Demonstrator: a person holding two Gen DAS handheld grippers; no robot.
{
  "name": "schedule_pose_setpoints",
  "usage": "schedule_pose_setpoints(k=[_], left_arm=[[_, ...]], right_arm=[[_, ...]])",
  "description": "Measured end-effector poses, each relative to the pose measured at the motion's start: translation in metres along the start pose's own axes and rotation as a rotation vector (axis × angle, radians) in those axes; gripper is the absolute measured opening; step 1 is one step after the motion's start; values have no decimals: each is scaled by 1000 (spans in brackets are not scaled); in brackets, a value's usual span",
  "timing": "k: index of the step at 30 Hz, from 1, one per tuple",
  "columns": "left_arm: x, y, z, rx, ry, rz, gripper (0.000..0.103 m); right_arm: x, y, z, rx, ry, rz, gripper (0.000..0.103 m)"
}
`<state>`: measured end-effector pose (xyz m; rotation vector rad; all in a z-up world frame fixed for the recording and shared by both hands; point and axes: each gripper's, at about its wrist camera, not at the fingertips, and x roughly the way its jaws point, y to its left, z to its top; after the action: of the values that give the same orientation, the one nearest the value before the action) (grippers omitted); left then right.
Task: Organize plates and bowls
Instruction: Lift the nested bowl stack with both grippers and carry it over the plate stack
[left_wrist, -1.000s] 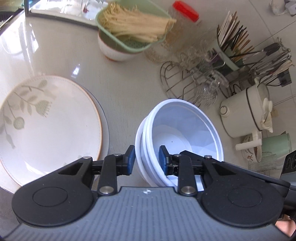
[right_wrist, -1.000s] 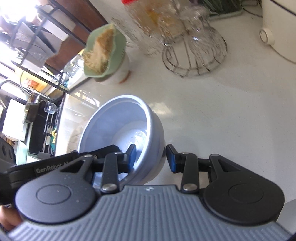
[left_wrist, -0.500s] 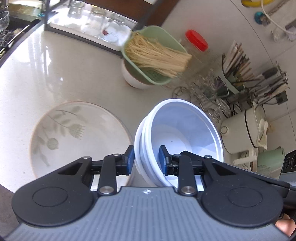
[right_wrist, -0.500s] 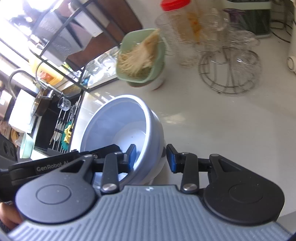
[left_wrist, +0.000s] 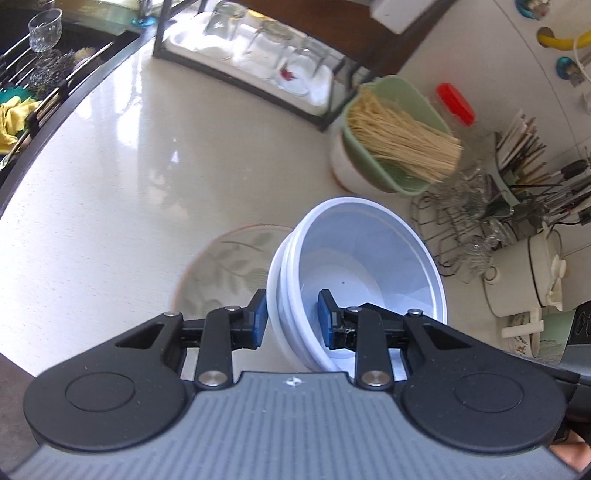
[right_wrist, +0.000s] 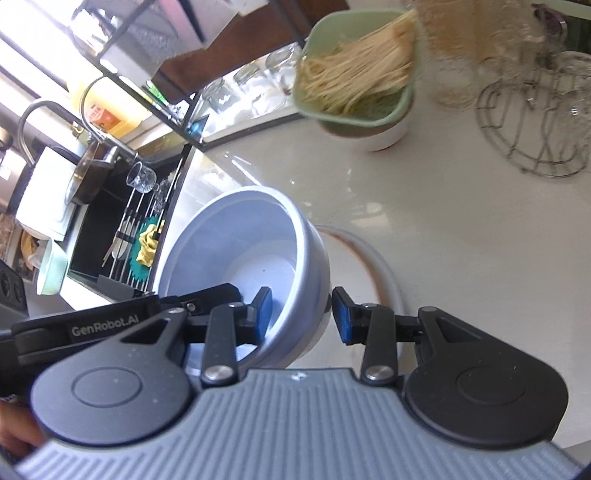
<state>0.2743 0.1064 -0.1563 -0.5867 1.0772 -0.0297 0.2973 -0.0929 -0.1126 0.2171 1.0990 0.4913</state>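
A stack of white bowls (left_wrist: 362, 266) is held in the air over a leaf-patterned plate (left_wrist: 229, 266) that lies on the counter. My left gripper (left_wrist: 290, 323) is shut on the near rim of the stack, one finger inside and one outside. My right gripper (right_wrist: 301, 310) is shut on the opposite rim of the same white bowls (right_wrist: 243, 258), one pad inside, one outside. In the right wrist view the plate (right_wrist: 365, 266) shows below and right of the bowls. The plate is partly hidden by the bowls.
A green basket of dry noodles (left_wrist: 399, 136) sits on a white bowl at the back. A wire rack with glasses (left_wrist: 465, 229), a utensil holder (left_wrist: 532, 162), a white pot (left_wrist: 528, 273) stand right. A glass shelf (left_wrist: 258, 48) and sink (right_wrist: 122, 221) lie left.
Both grippers have lifted the bowl stack higher and tilted the view back. The plate now appears smaller and sits right under the bowls instead of off to the left.
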Motion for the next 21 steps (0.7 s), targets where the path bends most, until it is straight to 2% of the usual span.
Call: schedule_pose_setpoints(k=[10, 21], left_arm=[[19, 20, 1, 20, 57, 26, 32], [32, 17, -5, 81, 97, 58, 32]], right_arm=[[32, 10, -6, 22, 41, -30, 39], [44, -1, -13, 66, 57, -54, 40]])
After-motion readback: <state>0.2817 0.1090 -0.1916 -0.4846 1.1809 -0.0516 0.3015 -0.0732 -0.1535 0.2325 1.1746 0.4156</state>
